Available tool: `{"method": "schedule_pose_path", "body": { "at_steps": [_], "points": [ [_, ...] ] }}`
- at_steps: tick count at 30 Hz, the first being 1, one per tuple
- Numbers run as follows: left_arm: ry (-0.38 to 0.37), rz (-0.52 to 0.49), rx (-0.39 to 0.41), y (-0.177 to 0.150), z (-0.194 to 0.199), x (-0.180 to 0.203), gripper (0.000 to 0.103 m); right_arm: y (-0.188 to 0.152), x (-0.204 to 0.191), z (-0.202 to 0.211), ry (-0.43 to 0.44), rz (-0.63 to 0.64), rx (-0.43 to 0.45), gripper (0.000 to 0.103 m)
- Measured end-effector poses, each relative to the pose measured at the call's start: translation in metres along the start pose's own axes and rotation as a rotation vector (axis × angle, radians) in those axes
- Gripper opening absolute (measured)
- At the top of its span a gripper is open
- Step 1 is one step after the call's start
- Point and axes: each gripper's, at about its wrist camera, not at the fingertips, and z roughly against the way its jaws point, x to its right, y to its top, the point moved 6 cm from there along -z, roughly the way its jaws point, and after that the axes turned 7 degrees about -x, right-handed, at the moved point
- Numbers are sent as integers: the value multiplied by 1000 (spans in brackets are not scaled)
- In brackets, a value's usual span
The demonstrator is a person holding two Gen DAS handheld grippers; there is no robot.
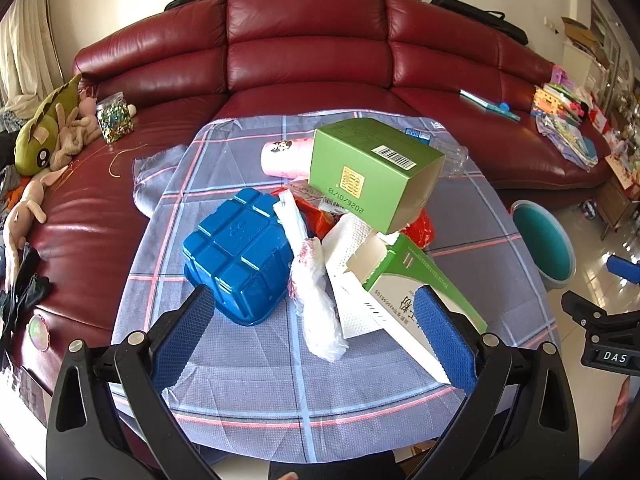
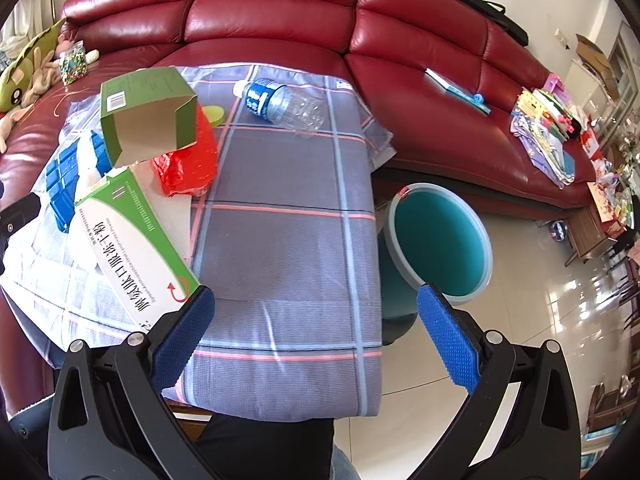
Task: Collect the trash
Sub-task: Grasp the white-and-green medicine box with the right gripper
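Hovering w/ jaws wide & nothing held, left gripper (image 1: 316,328) & right gripper (image 2: 316,328) are seen over trash pile (image 1: 320,216), teal bin (image 2: 440,240) nearby.

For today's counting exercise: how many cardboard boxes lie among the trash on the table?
2. An open green box sits tilted atop the pile at the back; a white-and-green box lies nearer, beside the left tool's right finger. Others may be hidden underneath.

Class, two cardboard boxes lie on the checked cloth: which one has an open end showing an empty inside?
The all-green cardboard box atop the pile; the white-and-green printed box shows no hollow inside.
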Motion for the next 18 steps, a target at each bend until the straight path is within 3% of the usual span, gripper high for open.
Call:
{"method": "schedule_pose_path", "body": {
  "at_steps": [10,18],
  "points": [
    [-2,53,-45,-11,-24,-50,99,-6,-91,-22,63,217,-37,97],
    [2,60,-69,-15,-40,-88,99,-2,-151,-37,68,310,-42,97]
  ]
}}
